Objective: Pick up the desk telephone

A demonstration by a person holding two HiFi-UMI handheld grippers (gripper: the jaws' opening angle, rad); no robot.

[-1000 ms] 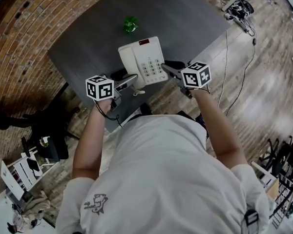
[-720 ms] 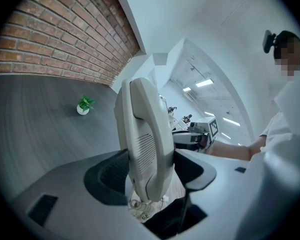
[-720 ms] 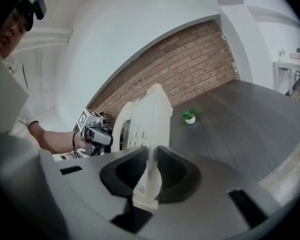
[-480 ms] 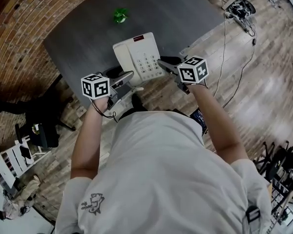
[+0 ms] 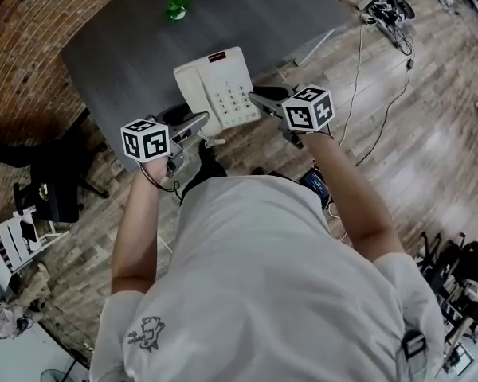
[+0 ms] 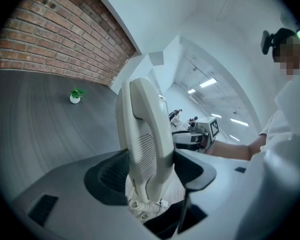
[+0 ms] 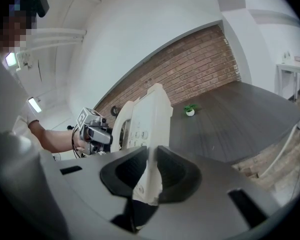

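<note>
The cream desk telephone (image 5: 219,90), handset on its cradle and keypad facing up, is held between my two grippers at the near edge of the dark grey table (image 5: 127,54). My left gripper (image 5: 197,124) is shut on its handset side; in the left gripper view the telephone (image 6: 145,134) fills the left gripper (image 6: 151,170) from pad to pad. My right gripper (image 5: 264,100) is shut on the thin keypad-side edge, and in the right gripper view that edge of the telephone (image 7: 146,119) is pinched in the right gripper (image 7: 151,173).
A small green plant in a white pot (image 5: 176,8) stands at the table's far side. A brick wall (image 5: 32,70) runs to the left. A dark chair (image 5: 56,189) and a white rack (image 5: 8,245) stand left, with cables (image 5: 386,10) on the wooden floor.
Both grippers have carried the telephone back toward the person, away from the plant; its near end now hangs past the table's edge. Both grips are unchanged.
</note>
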